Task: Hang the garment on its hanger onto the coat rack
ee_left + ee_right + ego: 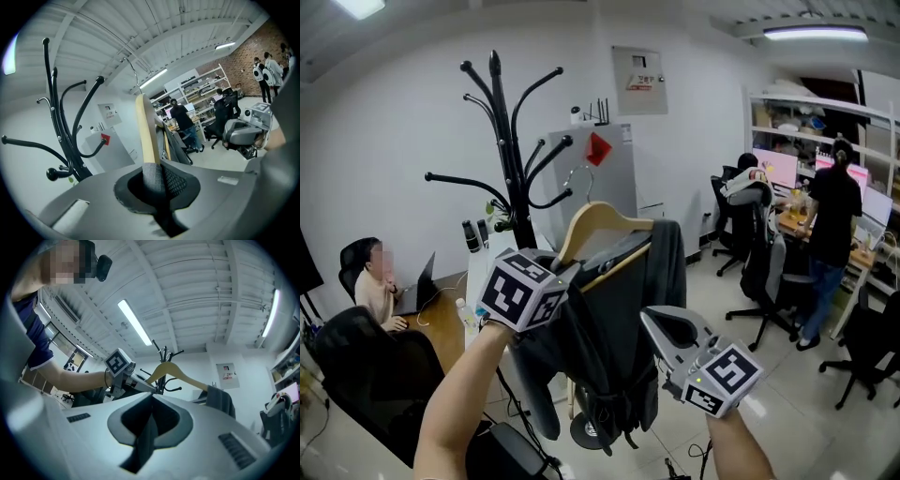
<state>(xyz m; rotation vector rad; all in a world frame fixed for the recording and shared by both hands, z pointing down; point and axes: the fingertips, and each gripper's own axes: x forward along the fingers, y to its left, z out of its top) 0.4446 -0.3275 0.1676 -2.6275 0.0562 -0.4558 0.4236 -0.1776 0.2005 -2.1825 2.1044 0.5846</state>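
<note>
Hanging from a wooden hanger (602, 217), the dark grey garment (614, 347) occupies the centre of the head view. It is held in the air in front of the coat rack (508, 159), not on it. The fabric drapes over the right end of the hanger and falls below both tools. The hanger's left arm shows bare wood. The metal hook (578, 178) points up, near one curved arm of the rack; contact between them cannot be determined.

The left tool (569, 270) is clamped on the lower left end of the hanger. In the left gripper view, the wooden arm rises straight out from between its closed jaws. The right tool (651, 317) sits lower right of centre, just beside the garment's right edge. Its jaws are pressed together with nothing between them.

The black coat rack stands upright, upper left of centre, behind the hanger. A grey cabinet (614, 178) with a red mark stands behind the rack. At the left edge, a person (373, 286) sits at a bench (442, 323) carrying a laptop (420, 289). At the right edge, another person (830, 239) stands by lit monitors (776, 167), with office chairs (764, 258) nearby.
</note>
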